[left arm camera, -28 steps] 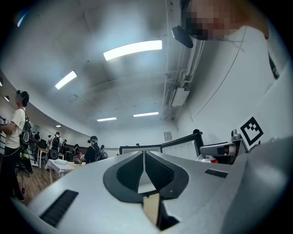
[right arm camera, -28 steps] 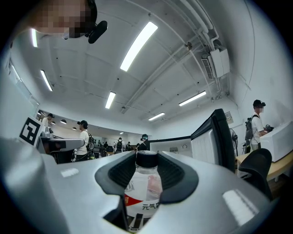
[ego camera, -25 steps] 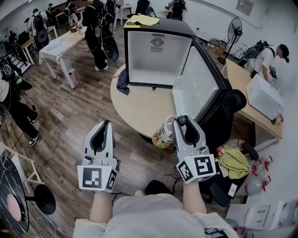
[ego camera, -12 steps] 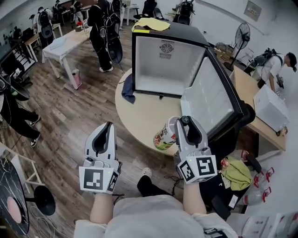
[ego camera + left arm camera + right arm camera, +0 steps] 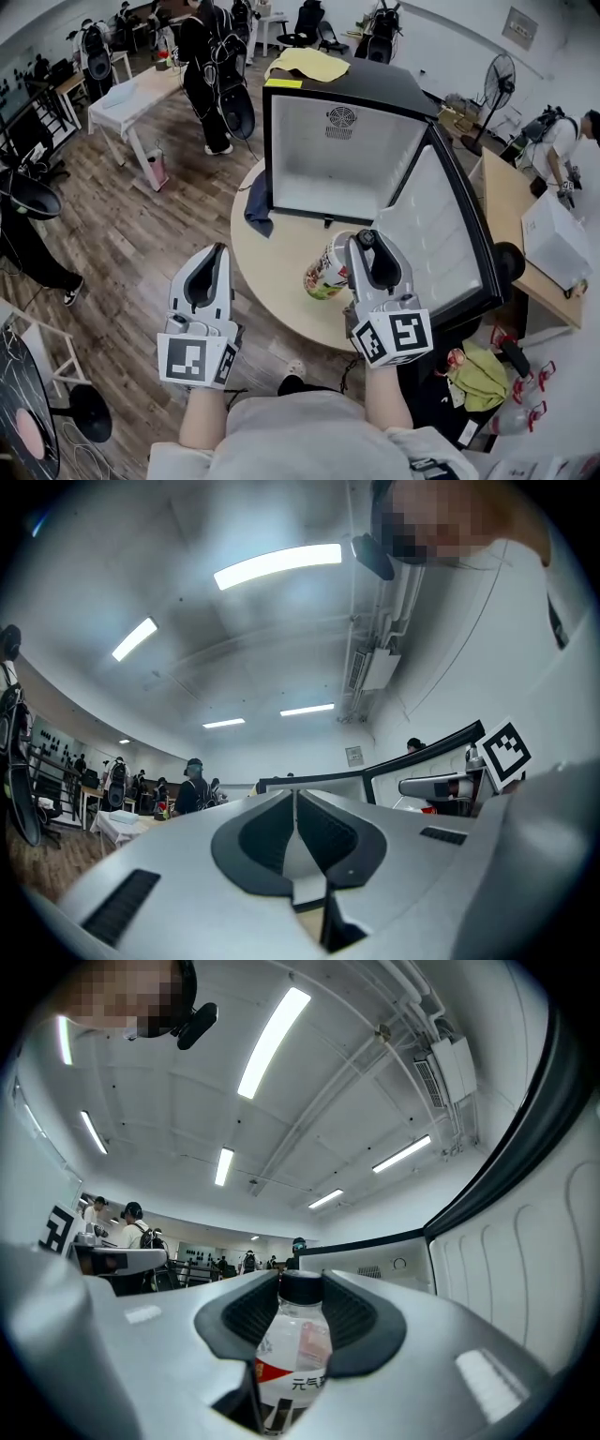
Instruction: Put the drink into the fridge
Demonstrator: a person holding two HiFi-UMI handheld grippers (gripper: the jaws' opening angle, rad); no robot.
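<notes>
Over the near edge of the round pale-wood bench [image 5: 272,253], the right gripper [image 5: 362,251] holds a clear plastic drink bottle with a black cap and a white-and-red label [image 5: 326,270]. In the right gripper view the jaws are closed onto the bottle's shoulders, their dark ribbed pads pressed against either side just below the cap, and the bottle [image 5: 298,1340] stands upright between them. The right gripper [image 5: 300,1309] points at the white ribbed inside of the fridge door.

The black compact fridge with a white interior [image 5: 342,141] stands at the far side of the bench. Its black-framed door [image 5: 445,234] is swung wide open to the right. The bottle hangs in front of the opening, still outside the cabinet and just beside the lower end of the door.

A dark blue cloth [image 5: 257,192] lies on the bench against the fridge's left side, and a yellow cloth [image 5: 305,64] lies on its top.

The left gripper [image 5: 212,255] is held lower, off the bench and over the wooden floor [image 5: 141,244]. In the left gripper view the left gripper [image 5: 295,829] has its jaws pressed together with nothing between them.
</notes>
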